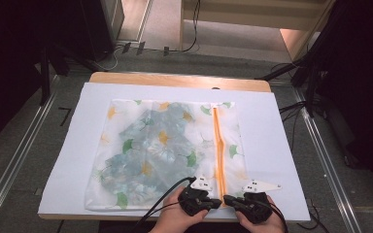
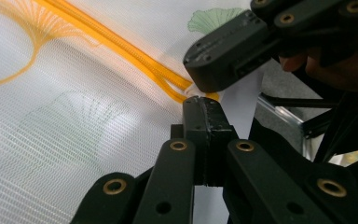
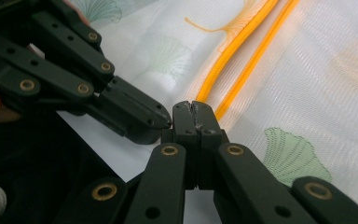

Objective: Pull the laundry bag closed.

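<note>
Currently you are keeping the left gripper (image 1: pixel 217 202) pressed together and the right gripper (image 1: pixel 227 199) likewise, tips meeting at the near end of the orange zipper (image 1: pixel 218 145) on the mesh laundry bag (image 1: pixel 141 145), lying flat on the white sheet (image 1: pixel 272 141).

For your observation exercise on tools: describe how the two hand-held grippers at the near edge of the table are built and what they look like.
Both the left gripper and the right gripper are matt black, built of jointed link bars with brass-coloured rivets. Each carries a pale grey three-cornered plate with small dark dots on top. Black cables trail from the left gripper towards the near edge. No sleeves are visible at the hands.
</note>
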Demonstrator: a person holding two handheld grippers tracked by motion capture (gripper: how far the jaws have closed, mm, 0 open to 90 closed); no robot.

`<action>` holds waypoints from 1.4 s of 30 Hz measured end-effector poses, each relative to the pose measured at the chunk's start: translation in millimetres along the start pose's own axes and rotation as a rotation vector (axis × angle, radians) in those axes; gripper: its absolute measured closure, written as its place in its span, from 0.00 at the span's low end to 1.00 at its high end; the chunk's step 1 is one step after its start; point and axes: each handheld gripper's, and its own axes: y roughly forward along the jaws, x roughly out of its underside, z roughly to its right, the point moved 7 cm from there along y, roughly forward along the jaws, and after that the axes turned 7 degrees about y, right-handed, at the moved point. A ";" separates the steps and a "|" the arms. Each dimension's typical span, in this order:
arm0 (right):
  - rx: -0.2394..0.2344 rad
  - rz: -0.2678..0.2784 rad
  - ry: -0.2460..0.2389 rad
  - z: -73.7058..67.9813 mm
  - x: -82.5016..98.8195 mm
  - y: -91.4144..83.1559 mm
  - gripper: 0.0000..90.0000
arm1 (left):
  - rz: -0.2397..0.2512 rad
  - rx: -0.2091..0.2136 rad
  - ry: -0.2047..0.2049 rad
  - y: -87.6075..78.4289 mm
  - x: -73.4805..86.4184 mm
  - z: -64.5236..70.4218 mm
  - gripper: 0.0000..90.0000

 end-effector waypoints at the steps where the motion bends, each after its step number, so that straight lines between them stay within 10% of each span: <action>1: 0.001 0.004 0.006 0.7 -1.0 0.1 1.00 | 0.000 -0.007 0.009 0.0 0.1 0.2 1.00; 23: 0.068 0.059 -0.066 7.1 -28.0 -0.6 1.00 | 0.001 -0.011 0.015 0.3 0.5 1.5 1.00; 42: 0.100 0.119 -0.091 40.3 -110.2 23.6 1.00 | 0.007 -0.010 0.011 0.3 0.7 1.7 1.00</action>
